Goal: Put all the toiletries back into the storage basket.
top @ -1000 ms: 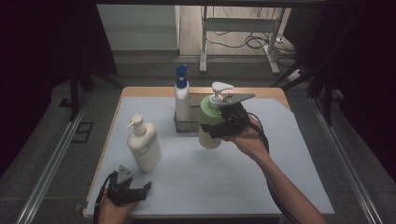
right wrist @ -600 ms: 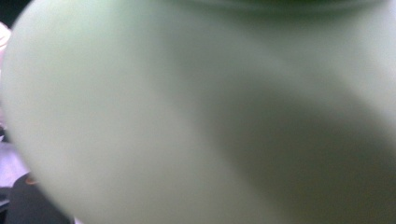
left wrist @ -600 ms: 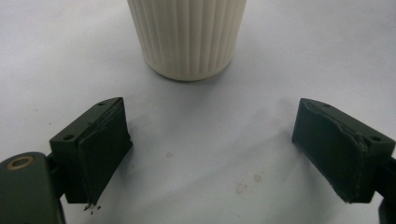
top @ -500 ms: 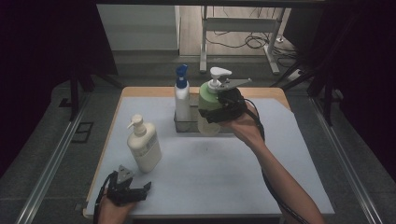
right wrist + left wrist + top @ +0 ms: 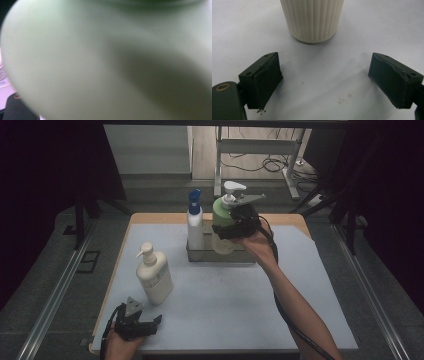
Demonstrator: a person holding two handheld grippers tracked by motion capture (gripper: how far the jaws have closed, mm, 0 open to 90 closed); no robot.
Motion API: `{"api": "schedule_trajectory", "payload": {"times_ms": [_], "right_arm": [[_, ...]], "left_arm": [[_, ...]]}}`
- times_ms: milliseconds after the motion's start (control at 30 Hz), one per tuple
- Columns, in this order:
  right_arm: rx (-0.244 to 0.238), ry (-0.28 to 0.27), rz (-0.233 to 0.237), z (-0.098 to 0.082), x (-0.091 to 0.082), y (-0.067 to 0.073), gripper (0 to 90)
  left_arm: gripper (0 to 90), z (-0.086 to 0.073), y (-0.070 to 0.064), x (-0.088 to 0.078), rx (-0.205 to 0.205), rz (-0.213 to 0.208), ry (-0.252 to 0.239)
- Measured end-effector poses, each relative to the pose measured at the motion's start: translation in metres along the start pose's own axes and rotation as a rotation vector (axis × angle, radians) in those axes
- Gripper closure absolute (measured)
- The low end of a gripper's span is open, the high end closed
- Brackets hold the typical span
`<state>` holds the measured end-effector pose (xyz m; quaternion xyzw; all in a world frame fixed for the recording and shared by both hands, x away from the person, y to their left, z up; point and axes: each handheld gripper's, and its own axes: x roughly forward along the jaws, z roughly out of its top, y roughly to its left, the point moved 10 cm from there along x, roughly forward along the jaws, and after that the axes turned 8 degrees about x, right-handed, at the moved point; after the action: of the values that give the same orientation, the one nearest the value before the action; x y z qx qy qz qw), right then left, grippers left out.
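One green pump bottle (image 5: 223, 227) has moved over the grey tray (image 5: 220, 256).

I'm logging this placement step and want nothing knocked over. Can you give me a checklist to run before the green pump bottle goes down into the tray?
1. Right gripper grips the green pump bottle: ok.
2. Bottle upright: ok, pump on top.
3. Bottle over the metal tray: ok, beside the blue-capped bottle.
4. Gap to the blue-capped bottle: cannot tell, they look very close.
5. Left gripper out of the way: ok, jaws open near the table's front edge.
6. Cream pump bottle clear of the path: ok.
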<state>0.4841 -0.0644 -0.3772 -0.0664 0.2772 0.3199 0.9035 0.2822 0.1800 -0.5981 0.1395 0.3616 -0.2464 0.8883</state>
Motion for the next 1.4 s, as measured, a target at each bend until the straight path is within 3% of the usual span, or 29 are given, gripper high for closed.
{"api": "schedule_trajectory", "payload": {"times_ms": [767,1000,1400], "right_arm": [[0.017,-0.008,-0.076,0.005,0.039,-0.020,12.3],[0.018,0.007,-0.095,-0.001,0.051,-0.025,12.3],[0.012,0.050,-0.088,-0.020,0.066,-0.026,12.3]], "left_arm": [[10.5,0.000,0.000,0.000,-0.003,0.000,0.002],[10.6,0.000,0.000,0.000,-0.001,-0.002,0.003],[10.6,0.000,0.000,0.000,-0.001,-0.002,0.003]]}}
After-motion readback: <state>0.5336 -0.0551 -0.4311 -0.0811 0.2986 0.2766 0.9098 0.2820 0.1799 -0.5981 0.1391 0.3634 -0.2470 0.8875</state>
